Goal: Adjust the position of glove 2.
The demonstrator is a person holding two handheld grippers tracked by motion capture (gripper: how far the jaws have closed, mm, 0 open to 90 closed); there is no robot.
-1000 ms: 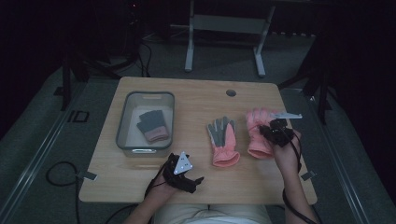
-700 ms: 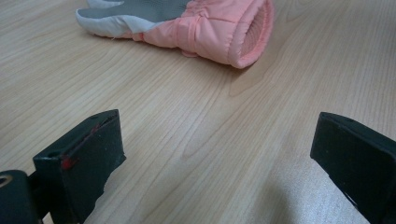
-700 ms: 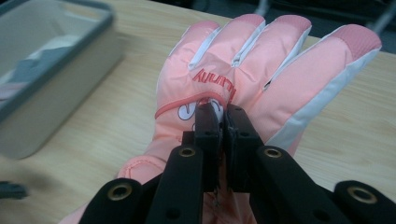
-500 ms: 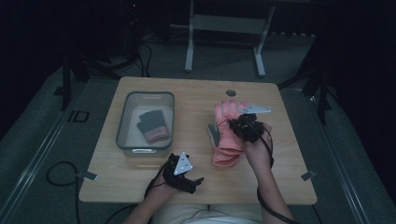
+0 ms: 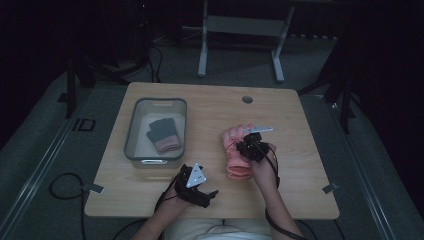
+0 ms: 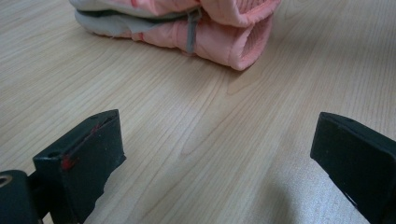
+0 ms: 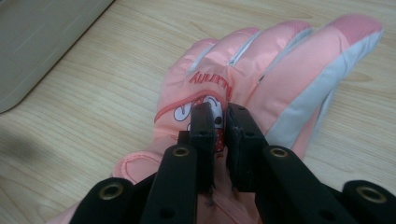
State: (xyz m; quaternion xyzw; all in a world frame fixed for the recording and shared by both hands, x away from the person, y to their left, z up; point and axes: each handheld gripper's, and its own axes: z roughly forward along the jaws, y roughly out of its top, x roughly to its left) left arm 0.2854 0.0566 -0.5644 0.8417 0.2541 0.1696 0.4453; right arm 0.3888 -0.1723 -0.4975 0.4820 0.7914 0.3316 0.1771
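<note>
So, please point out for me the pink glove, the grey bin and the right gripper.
pink glove [image 7: 280, 70], right gripper view, on its fingers
grey bin [image 5: 131, 131], high view, on its left rim
right gripper [image 7: 221, 121], right gripper view, between its fingertips

Dim overhead (gripper views brighter).

Red stitched lettering on the pink glove [image 7: 243, 79] (upside down, illegible).

The bench [image 6: 196, 140] is pale wood with a fine, smooth grain and a matt finish. Pinched between the right gripper's [image 7: 219, 122] matt black plastic fingers [image 7: 201, 126] is a pink glove [image 7: 261, 70] of soft padded cloth with grey panels and a printed cartoon patch. Ahead of the left gripper's [image 6: 212, 154] scuffed fingers [image 6: 88, 154], the gloves' cuffs look quilted. The bin [image 5: 134, 131] is grey, translucent plastic.
</note>
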